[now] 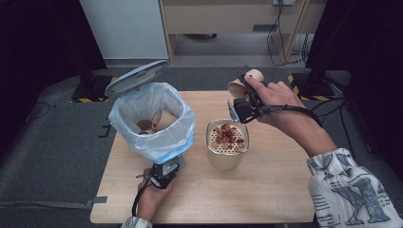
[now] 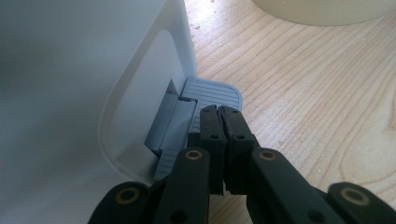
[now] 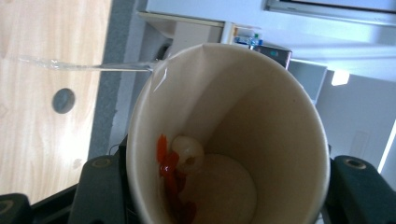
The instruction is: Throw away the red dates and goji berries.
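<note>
Patterned sleeve (image 1: 354, 190) at lower right of the high view, forearm running up to the right tongs (image 1: 241, 105) at upper centre. Wooden surface (image 1: 266, 190) carries everything. Biggest item: pedal bin (image 1: 152, 123) left of centre, plastic liner, lid (image 1: 135, 77) tipped up and open, a few used paper cups (image 1: 164, 118) already inside. Next: beige strainer tub (image 1: 227, 145) at centre, perforated top with red and pale food bits sitting on it. Smallest: paper cup (image 1: 244, 81) in the right tongs, tilted above and just behind the tub.

Left tongs (image 2: 219, 114): jaws pressed fully together, nothing between them, tips bearing down on the grey ribbed pedal (image 2: 215, 93) at the bin's base in the left gripper view. Likely what keeps the lid up.

Right tongs (image 3: 224, 196): jaws spread around the cup's (image 3: 233, 140) walls, clamped on it; red scraps and one pale piece stick inside near the bottom.

Step, as judged: emptying the cup over the strainer, leftovers not fully out. Next move probably needs more tilt or a shake over the tub, then a carry left to drop the cup in the bin, pedal held down meanwhile.
</note>
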`<state>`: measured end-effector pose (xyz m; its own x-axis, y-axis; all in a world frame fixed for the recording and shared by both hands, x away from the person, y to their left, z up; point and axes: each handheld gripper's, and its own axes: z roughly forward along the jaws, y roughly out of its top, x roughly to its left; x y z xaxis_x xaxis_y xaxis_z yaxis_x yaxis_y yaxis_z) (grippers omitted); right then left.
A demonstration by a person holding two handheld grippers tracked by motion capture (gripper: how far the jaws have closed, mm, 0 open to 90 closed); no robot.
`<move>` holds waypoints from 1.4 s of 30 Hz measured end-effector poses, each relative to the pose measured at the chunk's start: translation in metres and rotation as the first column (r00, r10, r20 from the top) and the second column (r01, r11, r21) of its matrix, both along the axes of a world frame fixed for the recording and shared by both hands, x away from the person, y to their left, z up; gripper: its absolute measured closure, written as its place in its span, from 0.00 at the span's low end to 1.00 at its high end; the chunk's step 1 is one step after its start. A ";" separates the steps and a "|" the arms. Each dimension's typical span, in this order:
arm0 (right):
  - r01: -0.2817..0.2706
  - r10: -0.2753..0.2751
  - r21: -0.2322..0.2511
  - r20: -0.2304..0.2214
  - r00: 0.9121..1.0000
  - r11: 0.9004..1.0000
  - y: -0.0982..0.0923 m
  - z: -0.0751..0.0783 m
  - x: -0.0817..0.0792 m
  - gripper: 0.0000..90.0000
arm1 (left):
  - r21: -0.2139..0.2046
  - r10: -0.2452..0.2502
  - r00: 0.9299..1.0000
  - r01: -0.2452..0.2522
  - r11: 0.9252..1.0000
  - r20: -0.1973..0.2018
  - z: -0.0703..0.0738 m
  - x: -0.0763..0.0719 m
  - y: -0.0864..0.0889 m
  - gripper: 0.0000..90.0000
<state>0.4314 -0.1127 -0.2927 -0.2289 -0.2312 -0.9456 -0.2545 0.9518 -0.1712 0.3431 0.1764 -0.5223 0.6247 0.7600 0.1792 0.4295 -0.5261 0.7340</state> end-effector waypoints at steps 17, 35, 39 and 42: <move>-0.015 0.013 -0.101 -0.017 1.000 0.995 0.005 -0.035 0.001 0.44 | 0.005 0.000 1.000 0.000 1.000 0.001 0.000 0.000 0.000 0.97; -0.019 0.012 -0.142 -0.052 0.999 0.990 0.003 -0.051 -0.002 0.43 | 0.003 -0.001 1.000 0.001 1.000 0.004 0.000 0.000 0.000 0.97; -0.014 0.008 -0.119 -0.054 0.999 0.993 0.001 -0.051 -0.002 0.43 | 0.002 0.000 1.000 0.000 1.000 0.003 0.000 0.000 0.000 0.97; -0.005 -0.002 -0.124 -0.052 0.999 0.992 -0.001 -0.048 -0.001 0.43 | 0.003 -0.001 1.000 0.001 1.000 0.004 0.000 0.000 0.000 0.97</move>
<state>0.4305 -0.1133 -0.3408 -0.2767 -0.3460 -0.8965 -0.2675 0.9238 -0.2739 0.3430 0.1761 -0.5224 0.6244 0.7591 0.1839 0.4265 -0.5286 0.7339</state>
